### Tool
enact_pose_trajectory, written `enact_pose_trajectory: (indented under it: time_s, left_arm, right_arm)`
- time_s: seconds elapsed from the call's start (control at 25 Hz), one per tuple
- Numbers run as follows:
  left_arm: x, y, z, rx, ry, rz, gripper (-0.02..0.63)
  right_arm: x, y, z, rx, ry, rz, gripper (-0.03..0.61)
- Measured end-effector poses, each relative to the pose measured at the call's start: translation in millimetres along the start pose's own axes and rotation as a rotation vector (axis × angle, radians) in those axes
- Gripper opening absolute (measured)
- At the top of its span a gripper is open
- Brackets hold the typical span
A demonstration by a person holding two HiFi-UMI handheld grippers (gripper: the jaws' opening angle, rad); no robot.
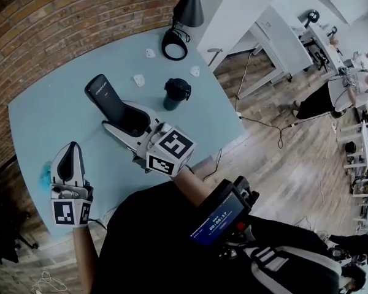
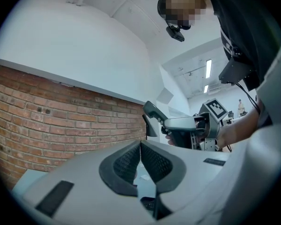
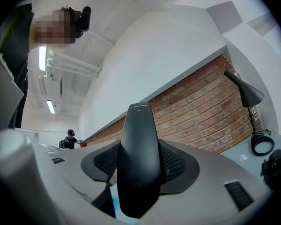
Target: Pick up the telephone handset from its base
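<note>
The black telephone handset (image 1: 107,100) stands tilted above the pale blue table (image 1: 55,118), its lower half clamped between the pads of my right gripper (image 1: 132,120). In the right gripper view the handset (image 3: 138,158) rises straight up between the jaws of the right gripper (image 3: 139,165), which are shut on it. The left gripper view shows the handset (image 2: 153,114) held clear in the air. A small black base (image 1: 176,94) sits on the table just right of the handset. My left gripper (image 1: 66,164) hovers at the table's near left, shut with its pads (image 2: 131,161) touching and nothing between them.
A black desk lamp (image 1: 187,8) and its ring-shaped foot (image 1: 175,43) stand at the table's far edge by the brick wall (image 1: 61,17). Three small white bits (image 1: 138,79) lie behind the base. Something blue (image 1: 46,173) sits beside the left gripper. The table's right edge drops to wooden floor.
</note>
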State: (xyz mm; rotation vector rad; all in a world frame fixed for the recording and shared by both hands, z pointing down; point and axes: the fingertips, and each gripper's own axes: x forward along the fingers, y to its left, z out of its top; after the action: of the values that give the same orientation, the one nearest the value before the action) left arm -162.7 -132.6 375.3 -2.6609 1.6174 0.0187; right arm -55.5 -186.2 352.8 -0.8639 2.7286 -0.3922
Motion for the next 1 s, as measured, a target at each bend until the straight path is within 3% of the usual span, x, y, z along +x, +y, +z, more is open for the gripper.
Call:
enact_pose_trajectory:
  time_s: [0.36, 0.8, 1.0]
  left_arm:
    - [-5, -3, -9, 0.02, 0.021, 0.006, 0.015]
    - [-16, 5, -20, 0.004, 0.045, 0.028, 0.015]
    - [-10, 4, -25, -0.007, 0.049, 0.024, 0.015]
  right_arm:
    - [-4, 7, -14, -0.007, 0.024, 0.023, 0.244]
    - [4, 22, -41, 0.114, 0.087, 0.114, 0.244]
    - [3, 22, -43, 0.114, 0.106, 0.125, 0.244]
